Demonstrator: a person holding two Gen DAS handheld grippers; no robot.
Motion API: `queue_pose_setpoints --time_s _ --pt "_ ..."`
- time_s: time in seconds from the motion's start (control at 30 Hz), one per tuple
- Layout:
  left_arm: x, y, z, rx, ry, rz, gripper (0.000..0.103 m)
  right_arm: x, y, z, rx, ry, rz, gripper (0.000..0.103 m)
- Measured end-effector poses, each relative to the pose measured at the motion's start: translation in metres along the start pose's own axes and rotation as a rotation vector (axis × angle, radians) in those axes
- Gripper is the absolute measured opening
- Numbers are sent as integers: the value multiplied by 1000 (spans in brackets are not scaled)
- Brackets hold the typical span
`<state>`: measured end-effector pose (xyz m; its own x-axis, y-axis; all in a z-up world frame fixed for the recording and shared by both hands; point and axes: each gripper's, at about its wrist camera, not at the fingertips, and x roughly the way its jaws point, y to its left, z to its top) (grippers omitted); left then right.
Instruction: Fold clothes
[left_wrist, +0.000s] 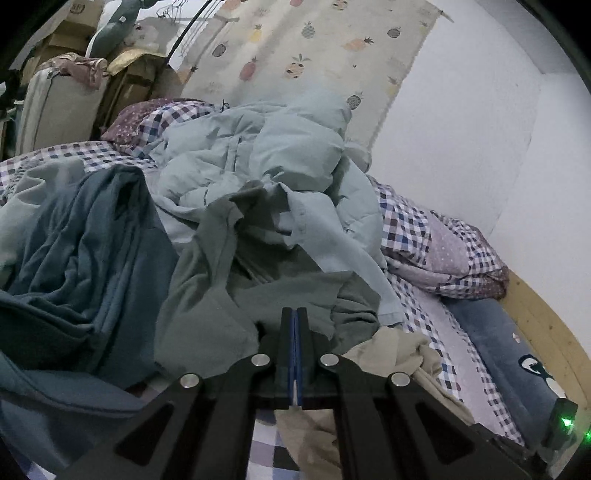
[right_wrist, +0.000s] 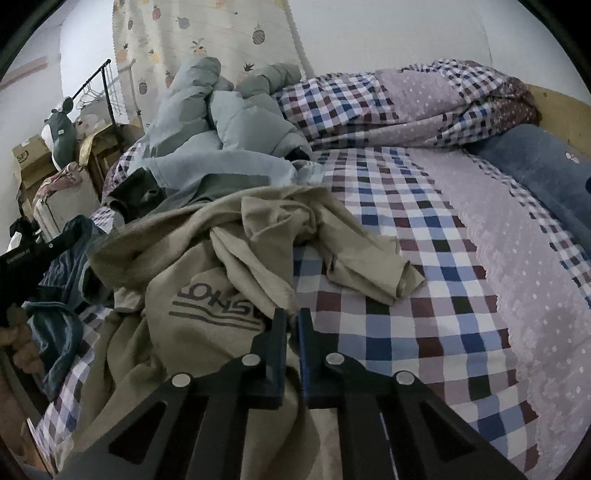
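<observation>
A crumpled beige shirt (right_wrist: 207, 273) with a dark printed logo lies on the checked bedsheet (right_wrist: 399, 258). My right gripper (right_wrist: 292, 317) is shut on a fold of it, and beige cloth shows in the narrow slit between the fingers. In the left wrist view my left gripper (left_wrist: 294, 314) is shut, its blue pads pressed together and no cloth showing at the tips. Those tips stand over a grey-green garment (left_wrist: 236, 295). The beige shirt (left_wrist: 399, 350) lies under and to the right of the left gripper. A dark blue garment (left_wrist: 85, 251) is heaped to its left.
A pale blue padded jacket (left_wrist: 258, 147) is piled behind the clothes. A folded checked quilt (right_wrist: 406, 99) and a blue pillow (right_wrist: 539, 166) lie at the wooden headboard (left_wrist: 546, 325). Boxes and a suitcase (left_wrist: 55, 107) stand past the bed's far end, by a pineapple-print curtain (left_wrist: 295, 48).
</observation>
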<state>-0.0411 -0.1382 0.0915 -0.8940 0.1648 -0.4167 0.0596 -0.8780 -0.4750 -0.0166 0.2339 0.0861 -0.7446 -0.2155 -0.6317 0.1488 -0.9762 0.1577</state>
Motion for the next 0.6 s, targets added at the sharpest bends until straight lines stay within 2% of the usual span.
queue_pose_setpoints --time_s 0.33,0.43,0.47,0.5,0.53,0.57,0.6 --pt "11 -24 -14 60 51 -82 0 0 -5 -2 22 11 20 8" --pt "14 -31 -19 69 71 -101 3 -1 -7 -1 31 3 34 15" --pt "16 -32 -20 66 76 -107 5 -3 -9 0 37 -3 41 26" --pt "17 -33 -21 62 82 -114 11 -5 -10 0 44 -13 47 32" --pt "18 -33 -22 56 85 -124 24 -7 -12 1 50 -21 53 41" --pt "19 -34 -23 46 87 -136 32 -8 -12 3 51 -24 53 43" --pt "19 -33 -23 32 86 -152 47 -9 -13 4 52 -27 54 43"
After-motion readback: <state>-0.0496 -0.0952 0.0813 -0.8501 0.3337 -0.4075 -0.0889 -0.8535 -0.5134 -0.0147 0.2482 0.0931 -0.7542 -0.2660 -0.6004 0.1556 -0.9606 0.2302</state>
